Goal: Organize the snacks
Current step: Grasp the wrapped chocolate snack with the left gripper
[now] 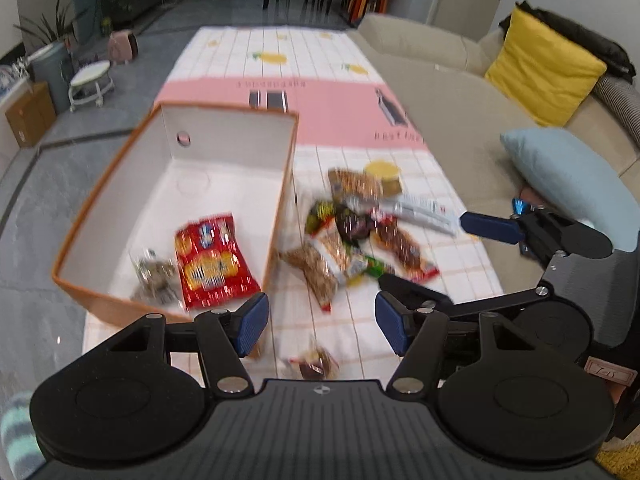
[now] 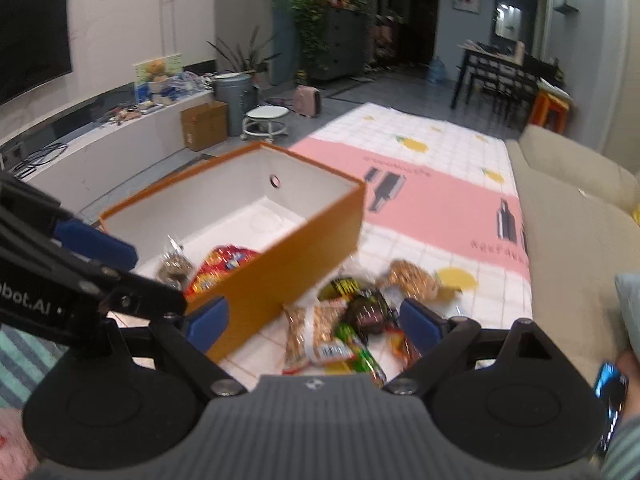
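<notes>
An orange box (image 1: 76, 240) with a white inside stands on the mat; it also shows in the right wrist view (image 2: 280, 280). Inside lie a red snack bag (image 1: 212, 260) and a clear nut packet (image 1: 154, 276). A pile of snack packets (image 1: 352, 240) lies right of the box, also in the right wrist view (image 2: 344, 320). One small packet (image 1: 314, 364) lies just below my left gripper (image 1: 320, 322), which is open and empty. My right gripper (image 2: 312, 320) is open and empty above the pile; it shows at the right of the left wrist view (image 1: 436, 256).
A checked white and pink mat (image 1: 312, 80) covers the table. A beige sofa (image 1: 460, 92) with a yellow cushion (image 1: 540, 68) and a blue cushion (image 1: 568, 172) runs along the right. A stool (image 1: 90, 78) and cardboard box (image 1: 28, 116) stand on the floor at left.
</notes>
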Motion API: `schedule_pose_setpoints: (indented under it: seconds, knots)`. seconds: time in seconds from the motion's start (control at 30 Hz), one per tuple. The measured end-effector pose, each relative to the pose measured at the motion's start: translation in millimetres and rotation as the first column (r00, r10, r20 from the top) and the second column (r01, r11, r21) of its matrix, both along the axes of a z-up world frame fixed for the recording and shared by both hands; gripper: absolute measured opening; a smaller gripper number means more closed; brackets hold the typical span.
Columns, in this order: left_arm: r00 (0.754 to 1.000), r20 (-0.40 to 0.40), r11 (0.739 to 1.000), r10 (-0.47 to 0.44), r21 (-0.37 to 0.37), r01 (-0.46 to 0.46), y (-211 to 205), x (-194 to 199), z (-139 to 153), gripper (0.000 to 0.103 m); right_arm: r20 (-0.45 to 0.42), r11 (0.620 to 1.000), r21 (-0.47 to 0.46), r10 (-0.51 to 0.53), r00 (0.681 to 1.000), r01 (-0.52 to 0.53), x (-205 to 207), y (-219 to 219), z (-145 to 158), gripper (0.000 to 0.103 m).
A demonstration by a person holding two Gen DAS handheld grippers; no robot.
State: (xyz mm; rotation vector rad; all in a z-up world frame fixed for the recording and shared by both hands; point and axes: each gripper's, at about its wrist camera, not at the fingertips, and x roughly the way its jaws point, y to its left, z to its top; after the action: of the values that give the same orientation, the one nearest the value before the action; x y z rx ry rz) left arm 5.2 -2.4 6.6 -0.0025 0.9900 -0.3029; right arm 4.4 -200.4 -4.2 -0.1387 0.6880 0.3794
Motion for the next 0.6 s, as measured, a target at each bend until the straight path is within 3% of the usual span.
schedule_pose_setpoints:
  seconds: [0.23,0.6]
  knots:
    - [0.993,-0.116,1.0,0.026,-0.007,-0.027,-2.9,8.3,-36.6,0.072,-0.069,0.994,-0.074,-0.083,0.994,0.078,0.1,-16.0,-36.9,0.089]
    - [0.957,-0.281,0.997,0.074,0.011,-0.074,-11.6,26.6,-95.8,0.072,-0.186,0.992,-0.065,-0.119,0.975,0.108,9.3,-37.0,-76.4,0.086]
